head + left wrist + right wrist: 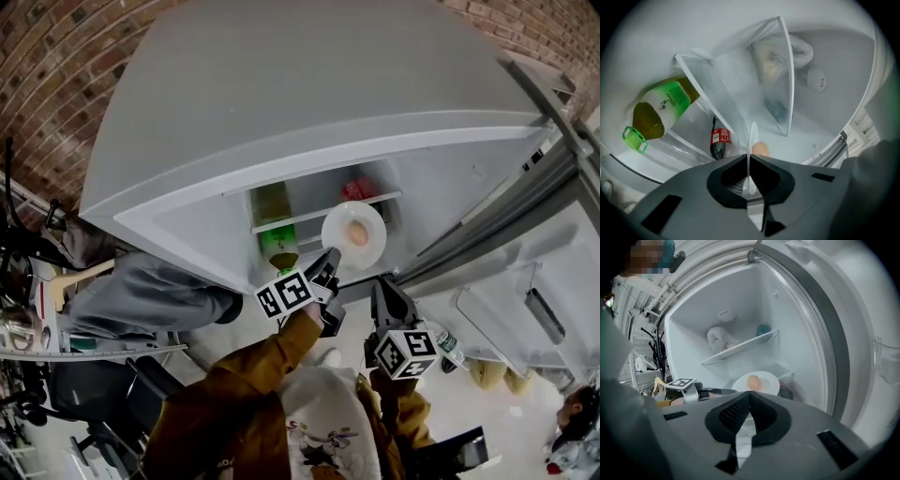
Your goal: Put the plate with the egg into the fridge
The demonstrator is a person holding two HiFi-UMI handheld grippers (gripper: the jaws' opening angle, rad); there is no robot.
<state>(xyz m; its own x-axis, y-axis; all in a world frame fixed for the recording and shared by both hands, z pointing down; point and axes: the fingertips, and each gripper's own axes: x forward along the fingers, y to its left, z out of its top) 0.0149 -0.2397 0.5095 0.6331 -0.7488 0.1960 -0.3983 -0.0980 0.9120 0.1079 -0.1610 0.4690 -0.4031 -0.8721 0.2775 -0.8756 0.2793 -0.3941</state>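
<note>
A white plate carrying a brown egg hangs at the mouth of the open fridge. My left gripper is shut on its near rim. In the left gripper view the plate shows edge-on between the closed jaws of that gripper, the egg just to its right. My right gripper is shut and holds nothing, a little right of and below the plate. In the right gripper view the plate and egg lie just beyond its closed tips.
Inside the fridge are a glass shelf, a green-labelled bottle, a cola bottle and a red item. The open fridge door stands at the right. A desk and chair are at the left.
</note>
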